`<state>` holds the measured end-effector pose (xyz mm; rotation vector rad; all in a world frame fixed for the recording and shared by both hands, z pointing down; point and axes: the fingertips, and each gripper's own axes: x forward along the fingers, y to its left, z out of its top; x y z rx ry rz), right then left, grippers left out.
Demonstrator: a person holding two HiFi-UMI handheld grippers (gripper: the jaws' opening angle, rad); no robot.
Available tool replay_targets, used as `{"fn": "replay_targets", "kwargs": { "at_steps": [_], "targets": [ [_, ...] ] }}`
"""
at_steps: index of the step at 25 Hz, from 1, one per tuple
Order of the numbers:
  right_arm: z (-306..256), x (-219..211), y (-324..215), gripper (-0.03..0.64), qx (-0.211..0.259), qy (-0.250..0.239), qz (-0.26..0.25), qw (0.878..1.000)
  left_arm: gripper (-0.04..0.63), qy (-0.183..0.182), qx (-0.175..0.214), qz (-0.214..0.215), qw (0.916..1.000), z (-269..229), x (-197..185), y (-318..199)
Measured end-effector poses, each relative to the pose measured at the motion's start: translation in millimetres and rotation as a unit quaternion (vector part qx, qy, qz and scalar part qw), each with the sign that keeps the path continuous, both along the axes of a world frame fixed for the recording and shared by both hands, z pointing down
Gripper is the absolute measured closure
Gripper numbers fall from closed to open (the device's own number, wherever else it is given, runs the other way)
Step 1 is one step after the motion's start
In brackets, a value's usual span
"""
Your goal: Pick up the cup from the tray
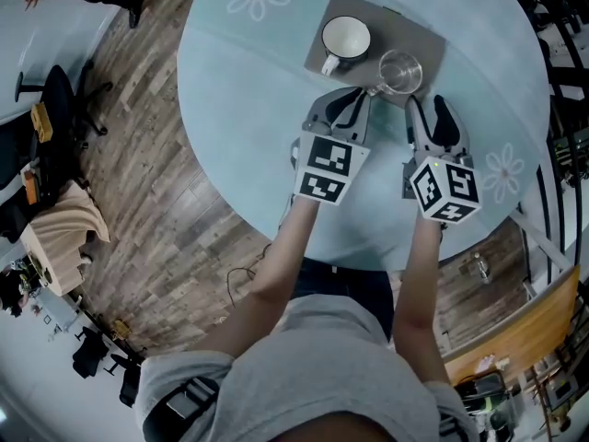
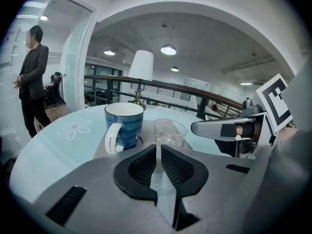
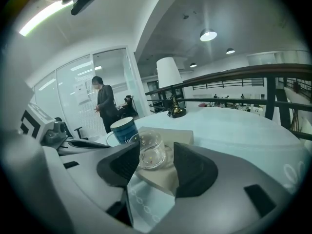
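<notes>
A grey tray (image 1: 419, 37) lies at the far side of the round pale-blue table (image 1: 239, 136). On it stand a blue mug (image 1: 344, 40) (image 2: 124, 126) with a white inside, and to its right a clear glass cup (image 1: 400, 71) (image 2: 170, 132) (image 3: 150, 150). My left gripper (image 1: 359, 95) (image 2: 157, 149) is shut and empty, just short of the tray's near edge, pointing between mug and glass. My right gripper (image 1: 426, 104) (image 3: 157, 149) is open at the tray's near right corner. In the right gripper view the glass shows in the gap just beyond the tips, untouched.
A person (image 2: 31, 77) (image 3: 104, 104) stands beyond the table on the left. A lamp with a white shade (image 2: 140, 66) (image 3: 168, 72) sits at the table's far edge, with a railing (image 3: 253, 72) behind. An office chair (image 1: 57, 109) is on the wooden floor at left.
</notes>
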<state>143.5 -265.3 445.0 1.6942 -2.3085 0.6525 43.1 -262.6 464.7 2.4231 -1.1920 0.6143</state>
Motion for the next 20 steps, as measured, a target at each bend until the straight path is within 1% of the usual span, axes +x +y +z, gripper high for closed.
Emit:
{"fn": "replay_targets", "kwargs": {
  "at_steps": [2, 3, 7, 11, 16, 19, 20],
  "targets": [
    [4, 0, -3, 0.424, 0.0, 0.002, -0.011, 1.0, 0.507, -0.005, -0.004, 0.005, 1.0, 5, 3, 0],
    [6, 0, -4, 0.418, -0.001, 0.002, -0.017, 1.0, 0.486, -0.008, -0.005, 0.009, 0.9999, 7, 6, 0],
    [11, -4, -9, 0.383, -0.007, -0.005, -0.042, 0.999, 0.447, -0.018, -0.011, 0.025, 0.9995, 16, 14, 3],
    [12, -8, -11, 0.364, -0.001, -0.01, -0.068, 0.998, 0.437, -0.025, -0.017, 0.028, 0.9991, 25, 20, 3],
    [13, -14, -8, 0.353, 0.006, -0.01, -0.099, 0.995, 0.437, -0.027, -0.014, 0.029, 0.9991, 28, 24, -2],
    [15, -18, -12, 0.345, 0.006, -0.015, -0.111, 0.994, 0.442, -0.041, -0.012, 0.03, 0.9986, 29, 24, -6],
    [16, -20, -14, 0.344, 0.006, -0.013, -0.119, 0.993, 0.461, -0.048, -0.009, 0.03, 0.9983, 29, 24, -8]
  ]
}}
